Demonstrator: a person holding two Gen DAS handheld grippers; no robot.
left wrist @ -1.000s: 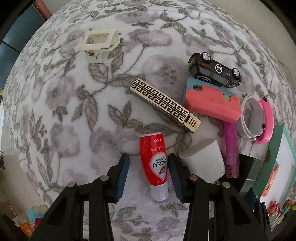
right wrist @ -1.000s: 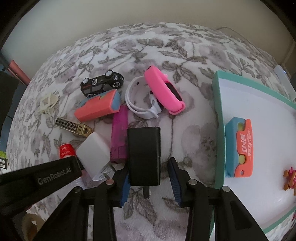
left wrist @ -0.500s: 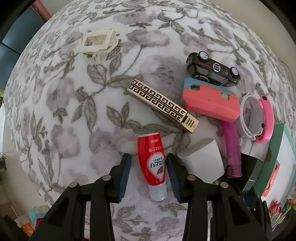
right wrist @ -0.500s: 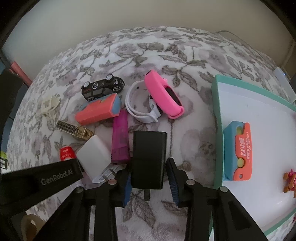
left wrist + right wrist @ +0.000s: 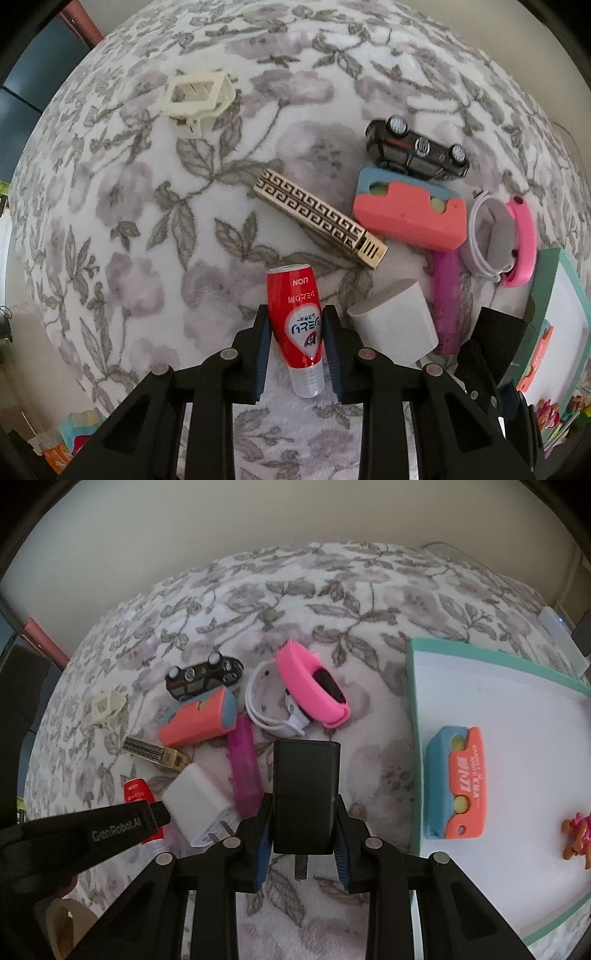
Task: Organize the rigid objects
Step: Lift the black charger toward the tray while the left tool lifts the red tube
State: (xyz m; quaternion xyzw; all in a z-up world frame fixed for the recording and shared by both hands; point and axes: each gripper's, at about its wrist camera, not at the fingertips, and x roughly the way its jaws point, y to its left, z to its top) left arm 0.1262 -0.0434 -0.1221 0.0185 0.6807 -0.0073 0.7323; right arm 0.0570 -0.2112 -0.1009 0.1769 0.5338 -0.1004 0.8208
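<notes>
A red tube [image 5: 293,295] with a clear cap lies on the floral blanket. My left gripper [image 5: 295,321] points straight down over it, jaws closing, both pads against its sides. In the right wrist view a black charger [image 5: 306,775] with metal prongs sits between the closing jaws of my right gripper [image 5: 303,806], whose pads press its sides. Beside the charger lie a white charger [image 5: 195,797] and a magenta stick [image 5: 242,764]. The left gripper's black body [image 5: 92,834] crosses the lower left there and hides part of the red tube [image 5: 135,792].
A teal-rimmed white tray [image 5: 413,738] on the right holds a coral-and-blue case [image 5: 458,782] and a small toy figure [image 5: 576,834]. On the blanket lie a gold patterned lighter [image 5: 321,218], another coral case [image 5: 410,218], a black toy car [image 5: 417,151], a pink band [image 5: 521,247] and a cream clip [image 5: 199,96].
The left jaws have narrowed from a wide gap until the pads meet the red tube. The right jaws have drawn in tight against the black charger. Neither hand has shifted much.
</notes>
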